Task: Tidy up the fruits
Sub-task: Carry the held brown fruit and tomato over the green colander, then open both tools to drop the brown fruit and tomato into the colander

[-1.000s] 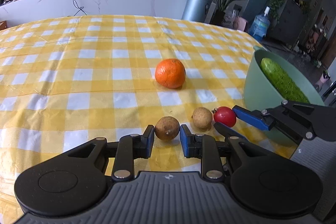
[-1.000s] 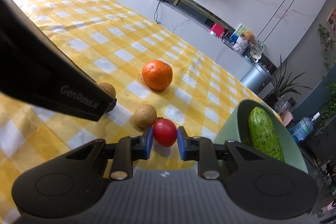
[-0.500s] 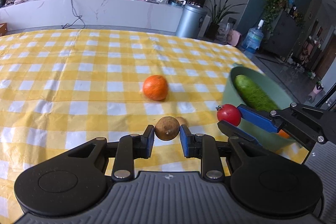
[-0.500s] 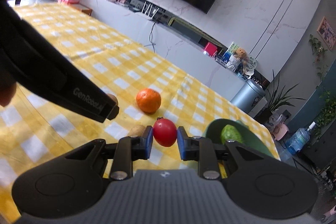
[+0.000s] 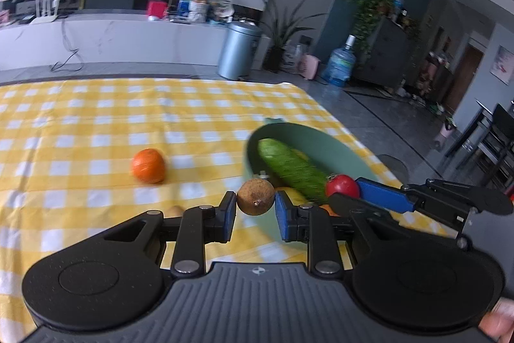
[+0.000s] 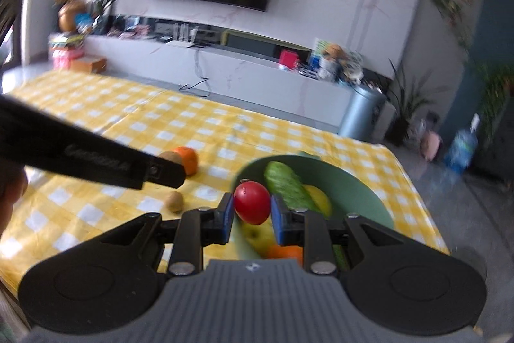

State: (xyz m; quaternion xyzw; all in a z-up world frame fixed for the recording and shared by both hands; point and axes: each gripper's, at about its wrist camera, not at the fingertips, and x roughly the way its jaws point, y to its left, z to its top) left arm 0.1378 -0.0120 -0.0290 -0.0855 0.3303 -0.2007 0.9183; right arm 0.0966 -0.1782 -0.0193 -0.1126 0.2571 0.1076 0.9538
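Altogether two black two-finger grippers with blue pads are at work, each clamped on one small fruit. The left gripper [image 5: 256,208] holds a round brown rough-skinned fruit [image 5: 256,196] between its pads, lifted clear of the yellow-and-white checked tablecloth [image 5: 96,124] and seen just in front of the near rim of the round pale-green bowl [image 5: 321,140]. The right gripper [image 6: 252,214] pinches a small glossy red tomato [image 6: 252,207] and hangs over the bowl's near edge; from the left wrist view that same tomato [image 5: 342,186] sits above the bowl's right side.

Counting what lies on the cloth: one orange mandarin [image 5: 148,165], well to the left of the bowl, and one more small brown fruit [image 6: 174,201] near the grippers, mostly hidden behind the left gripper in its own view. That makes two brown fruits in all, one held and one lying on the cloth.

Inside the bowl there is one long bumpy green cucumber [image 6: 286,185] lying slantwise, one yellow fruit [image 6: 318,203] beside it, one yellow-green apple-like fruit [image 6: 253,232] lower down, and one orange fruit [image 6: 284,251] at the near edge. Motion blur softens those lower shapes, so their exact kind is uncertain.
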